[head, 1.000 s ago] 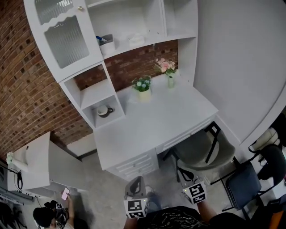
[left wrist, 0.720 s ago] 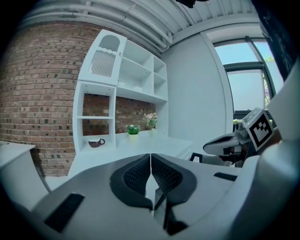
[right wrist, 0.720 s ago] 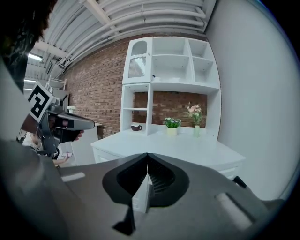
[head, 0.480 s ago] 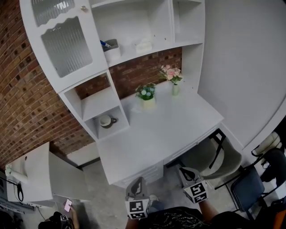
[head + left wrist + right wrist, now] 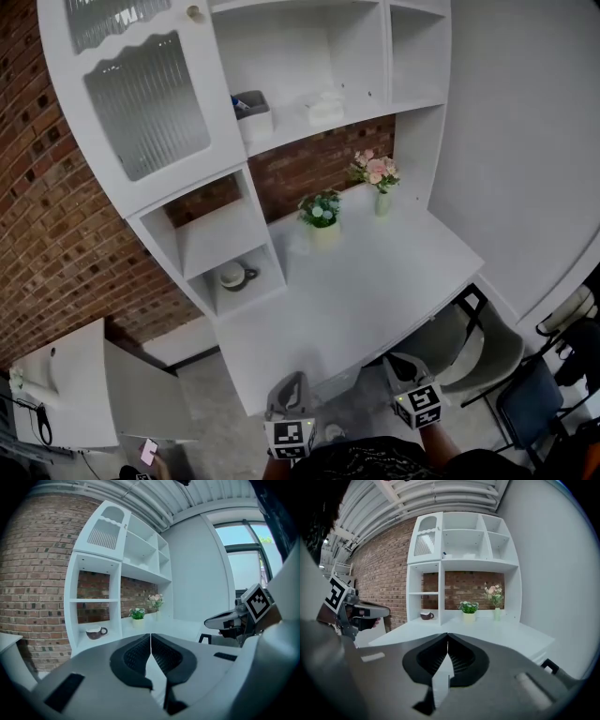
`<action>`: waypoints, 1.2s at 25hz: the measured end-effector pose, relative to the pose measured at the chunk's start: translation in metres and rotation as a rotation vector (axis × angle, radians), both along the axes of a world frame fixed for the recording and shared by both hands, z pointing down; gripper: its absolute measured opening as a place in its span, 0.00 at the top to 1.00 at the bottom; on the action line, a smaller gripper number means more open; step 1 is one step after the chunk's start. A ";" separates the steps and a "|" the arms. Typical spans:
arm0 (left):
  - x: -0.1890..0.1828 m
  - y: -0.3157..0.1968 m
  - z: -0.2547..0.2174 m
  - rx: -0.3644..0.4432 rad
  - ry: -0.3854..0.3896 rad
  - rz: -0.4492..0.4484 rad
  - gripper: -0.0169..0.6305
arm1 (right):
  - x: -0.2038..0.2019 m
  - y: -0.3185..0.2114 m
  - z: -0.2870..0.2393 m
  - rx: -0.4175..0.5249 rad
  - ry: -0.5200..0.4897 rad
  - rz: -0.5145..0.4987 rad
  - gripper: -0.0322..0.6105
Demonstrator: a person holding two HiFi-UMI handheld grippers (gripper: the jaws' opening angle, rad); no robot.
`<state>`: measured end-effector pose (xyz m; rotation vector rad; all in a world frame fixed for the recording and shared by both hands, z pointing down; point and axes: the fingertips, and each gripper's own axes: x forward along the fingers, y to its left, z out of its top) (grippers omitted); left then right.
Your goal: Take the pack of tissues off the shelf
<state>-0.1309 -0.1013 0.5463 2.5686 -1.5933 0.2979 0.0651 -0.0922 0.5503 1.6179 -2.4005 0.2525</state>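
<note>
The pack of tissues (image 5: 324, 110) is a pale white bundle on the upper open shelf of the white desk hutch (image 5: 375, 56), right of a grey pen holder (image 5: 251, 114). Both grippers are low at the picture's bottom edge, well short of the desk's front edge and far below the shelf. My left gripper (image 5: 291, 382) is shut with nothing between its jaws, which meet in a line in its own view (image 5: 150, 637). My right gripper (image 5: 395, 362) is likewise shut and empty (image 5: 447, 636). Each gripper shows in the other's view, the right one (image 5: 226, 620) and the left one (image 5: 370, 611).
On the white desk top (image 5: 375, 281) stand a potted green plant (image 5: 322, 216) and a vase of pink flowers (image 5: 377, 178). A cup (image 5: 232, 275) sits in the low cubby. A glass-front cabinet door (image 5: 141, 94) is at upper left, and a grey chair (image 5: 469, 347) stands at the right.
Both grippers and the head camera have moved forward toward the desk. The hutch and shelf look larger and nearer. Both pairs of jaws stayed shut.
</note>
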 end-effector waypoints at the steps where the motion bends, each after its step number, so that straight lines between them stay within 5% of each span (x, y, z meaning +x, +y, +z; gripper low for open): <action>1: -0.003 -0.005 0.001 -0.006 -0.002 0.008 0.95 | -0.003 -0.005 -0.001 0.004 -0.003 0.006 0.94; 17: -0.014 -0.051 -0.013 -0.016 0.023 0.060 0.95 | -0.015 -0.043 -0.002 -0.024 -0.064 0.061 0.94; 30: -0.035 -0.093 -0.025 0.001 0.039 -0.091 0.95 | -0.004 -0.098 -0.008 -0.013 -0.042 0.029 0.94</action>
